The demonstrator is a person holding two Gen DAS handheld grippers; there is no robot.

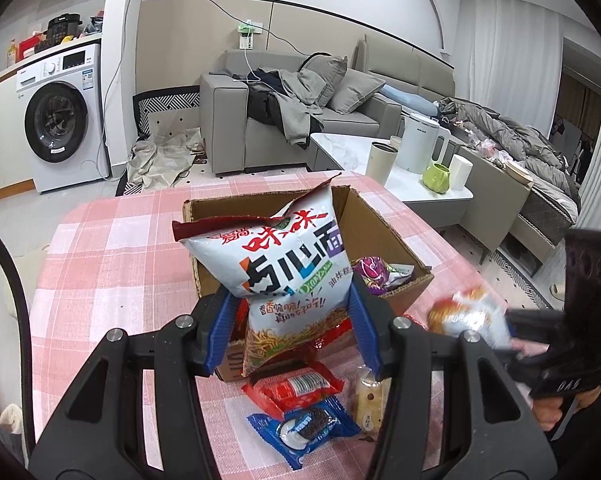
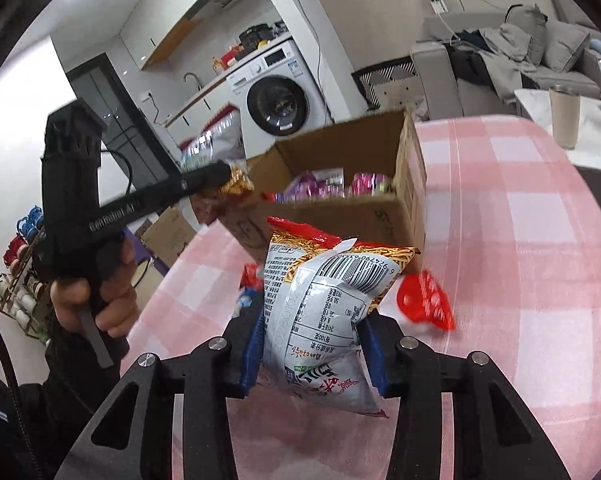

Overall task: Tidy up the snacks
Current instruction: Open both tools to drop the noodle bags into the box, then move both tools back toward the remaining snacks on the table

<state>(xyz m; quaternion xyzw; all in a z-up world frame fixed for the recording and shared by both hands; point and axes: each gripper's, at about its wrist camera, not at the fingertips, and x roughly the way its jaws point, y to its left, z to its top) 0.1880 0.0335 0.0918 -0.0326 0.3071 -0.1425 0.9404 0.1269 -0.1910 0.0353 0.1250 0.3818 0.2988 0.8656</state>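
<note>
I have 2 grips at once. My left gripper (image 1: 292, 320) pinches a puffy white noodle-snack bag (image 1: 276, 264) upright over the open brown cardboard box (image 1: 380, 216), ready to drop in. My right gripper (image 2: 310, 350) is clamped on a second white bag, barcode side up (image 2: 320, 304), raised above the pink checked tablecloth (image 2: 520, 240).

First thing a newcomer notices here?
Each gripper is clamped on a white noodle-snack bag: left gripper holds one bag above the cardboard box, right gripper another bag above the pink checked tablecloth. Purple packets already lie inside the box.
</note>
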